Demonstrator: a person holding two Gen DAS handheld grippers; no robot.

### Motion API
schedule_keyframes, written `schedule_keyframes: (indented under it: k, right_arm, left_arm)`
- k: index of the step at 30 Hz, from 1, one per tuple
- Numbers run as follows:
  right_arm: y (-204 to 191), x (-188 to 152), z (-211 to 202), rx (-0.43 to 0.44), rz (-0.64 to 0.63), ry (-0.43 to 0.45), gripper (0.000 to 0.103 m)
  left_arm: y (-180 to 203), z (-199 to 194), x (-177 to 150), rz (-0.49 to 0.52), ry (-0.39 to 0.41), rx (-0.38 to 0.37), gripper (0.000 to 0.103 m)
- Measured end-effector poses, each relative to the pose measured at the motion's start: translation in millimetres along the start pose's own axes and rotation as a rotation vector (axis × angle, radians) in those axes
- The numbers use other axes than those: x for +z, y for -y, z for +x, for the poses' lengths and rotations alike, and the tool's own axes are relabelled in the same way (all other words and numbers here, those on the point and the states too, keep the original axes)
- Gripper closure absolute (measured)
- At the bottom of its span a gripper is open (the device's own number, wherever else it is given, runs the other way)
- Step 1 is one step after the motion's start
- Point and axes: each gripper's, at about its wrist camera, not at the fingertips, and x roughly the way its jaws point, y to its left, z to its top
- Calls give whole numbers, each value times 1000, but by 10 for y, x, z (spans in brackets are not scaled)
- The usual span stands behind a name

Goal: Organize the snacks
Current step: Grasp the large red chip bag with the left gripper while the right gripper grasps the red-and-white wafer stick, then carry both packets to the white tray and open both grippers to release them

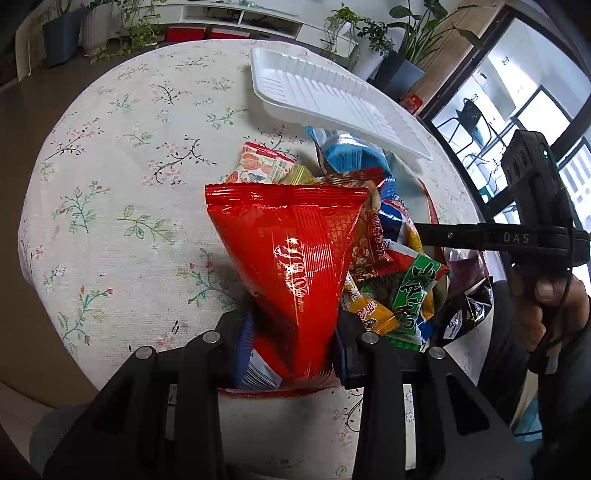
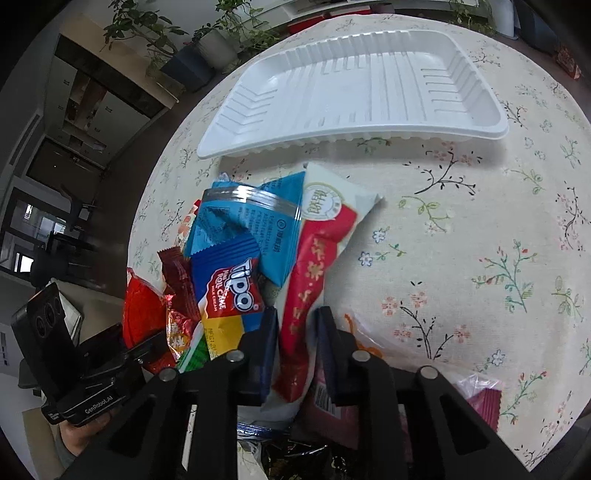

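In the left wrist view my left gripper is shut on the lower end of a shiny red snack bag, which stands up over a heap of mixed packets. In the right wrist view my right gripper is shut on a long white-and-red packet that lies over the same heap, beside a blue Tipo roll-cake packet and a light blue packet. An empty white ribbed tray sits just beyond the heap. The right gripper reaches in from the right.
A round table with a floral cloth carries everything; its edge curves close on the left. A person's hand holds the right gripper. Potted plants and a low white shelf stand beyond the table. Bare cloth spreads right of the heap.
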Motion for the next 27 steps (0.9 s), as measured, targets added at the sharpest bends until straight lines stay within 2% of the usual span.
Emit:
schedule_keyframes:
  k: [4,8,15,24,27]
  right_arm:
    - [-3,-4,-14,12,-5,11,81]
    - [15,-43,-65,40,8,40,83]
    - [111,-81,-306,107,71,136,84]
    - [150,-91,-550,216,100,210,84]
    - [219,-78,-646,223,119,242,84]
  left_arm:
    - [26,12,4,13,-4,13,70]
    - [-12,-54,-9,-12,37,-7,75]
    - [-113,-182,-23,-52,77,-60,79]
    - [-253,-407,8,-98,113,-135,79]
    - [-309,-535,57,-108,134,-164,79]
